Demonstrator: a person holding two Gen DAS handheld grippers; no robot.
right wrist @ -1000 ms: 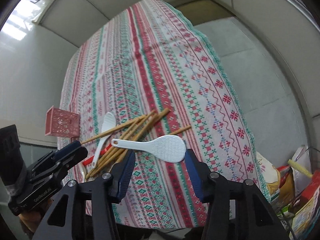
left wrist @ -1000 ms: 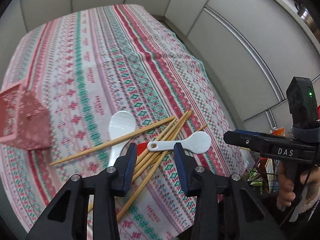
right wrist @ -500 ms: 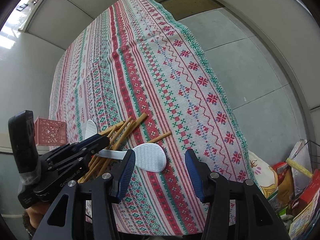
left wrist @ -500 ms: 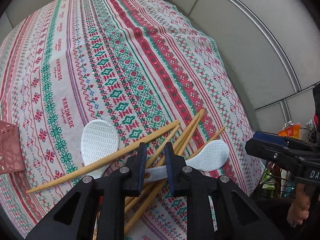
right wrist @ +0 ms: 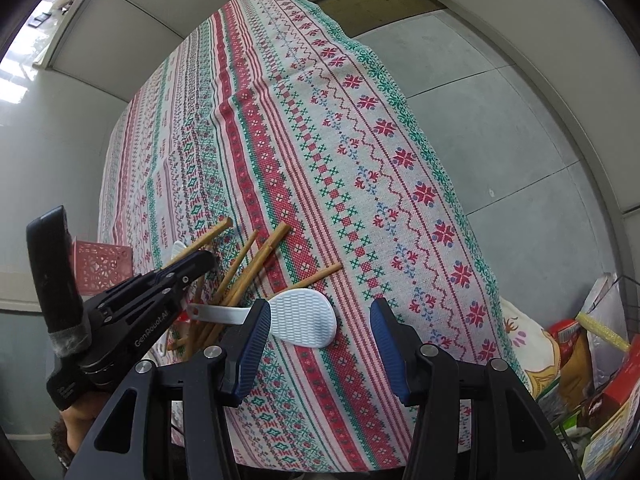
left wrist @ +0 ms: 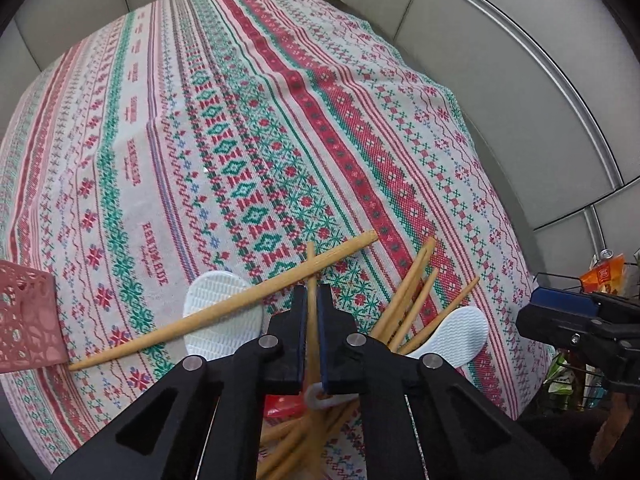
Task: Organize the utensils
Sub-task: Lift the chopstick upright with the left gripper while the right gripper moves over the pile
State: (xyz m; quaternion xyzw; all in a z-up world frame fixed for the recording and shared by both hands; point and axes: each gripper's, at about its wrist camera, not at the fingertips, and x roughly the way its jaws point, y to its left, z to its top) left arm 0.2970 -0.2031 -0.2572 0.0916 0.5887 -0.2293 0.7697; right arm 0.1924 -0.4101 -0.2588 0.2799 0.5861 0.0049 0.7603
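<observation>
My left gripper (left wrist: 314, 292) points down into a pile of wooden chopsticks (left wrist: 408, 296), its jaws closing with the pads pressed on one upright-running chopstick (left wrist: 310, 264). A long chopstick (left wrist: 240, 304) lies across a white rice paddle (left wrist: 224, 316). A second white paddle (right wrist: 304, 318) lies to the right with its handle tucked under the pile. My right gripper (right wrist: 320, 306) hovers open just above that paddle's head, touching nothing. The left gripper (right wrist: 208, 258) also shows in the right wrist view, tips in the pile. A red item (left wrist: 284, 404) lies half hidden beneath the left jaws.
A pink lattice basket (left wrist: 24, 320) stands at the left on the patterned tablecloth (left wrist: 200, 120). The table's right edge drops to a grey floor (right wrist: 500, 140). Snack packets in a wire basket (right wrist: 592, 360) sit on the floor at the lower right.
The left gripper came down and forward over the pile, and its jaws went from wide apart to pinched on a chopstick. The right gripper stayed over the paddle, still open.
</observation>
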